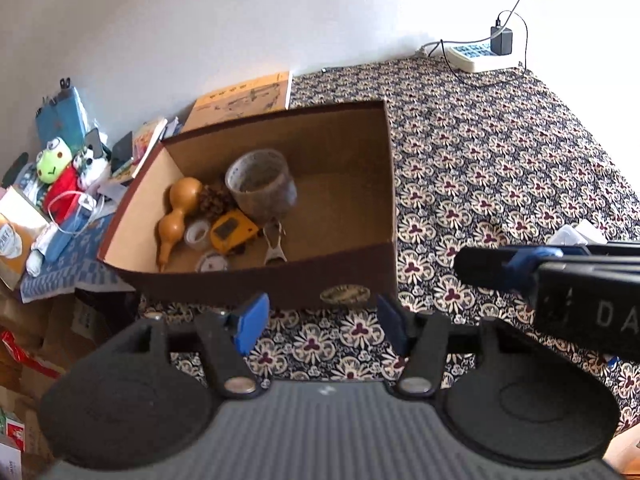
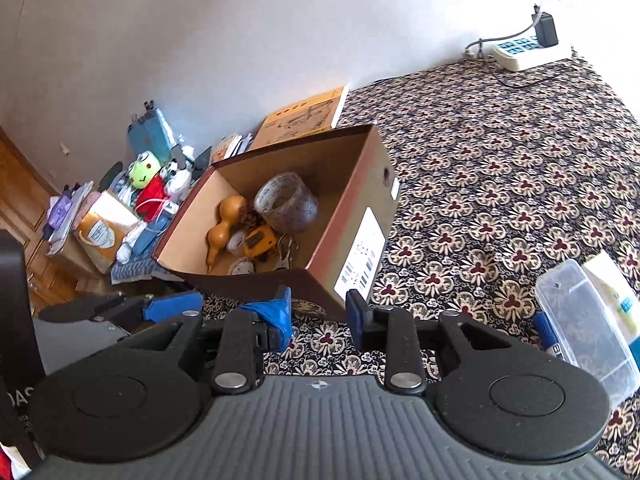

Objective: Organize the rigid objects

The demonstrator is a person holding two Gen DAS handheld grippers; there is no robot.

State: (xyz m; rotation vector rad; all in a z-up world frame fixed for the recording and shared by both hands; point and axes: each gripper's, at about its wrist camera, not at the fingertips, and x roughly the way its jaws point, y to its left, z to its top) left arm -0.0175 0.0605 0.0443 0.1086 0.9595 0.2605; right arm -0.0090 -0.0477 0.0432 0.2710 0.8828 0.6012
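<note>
An open brown cardboard box (image 1: 340,276) (image 2: 320,280) stands on the patterned cloth. Inside lie a tan gourd (image 1: 178,216) (image 2: 224,226), a pine cone (image 1: 216,200), a large tape roll (image 1: 262,184) (image 2: 288,202), a yellow tape measure (image 1: 232,234) (image 2: 260,242), a small tape roll (image 1: 198,234) and a metal clip (image 1: 274,244). My left gripper (image 1: 322,328) hangs open just in front of the box's near wall, holding nothing. My right gripper (image 2: 318,318) is open too, near the box's front corner, and shows at the right edge of the left wrist view (image 1: 520,268).
A clear plastic container (image 2: 588,320) (image 1: 576,234) lies to the right on the cloth. A power strip (image 1: 476,56) (image 2: 528,50) with a plugged adapter sits by the wall. An orange book (image 1: 244,98) lies behind the box. Plush toys (image 1: 56,168) (image 2: 146,172) and clutter crowd the left.
</note>
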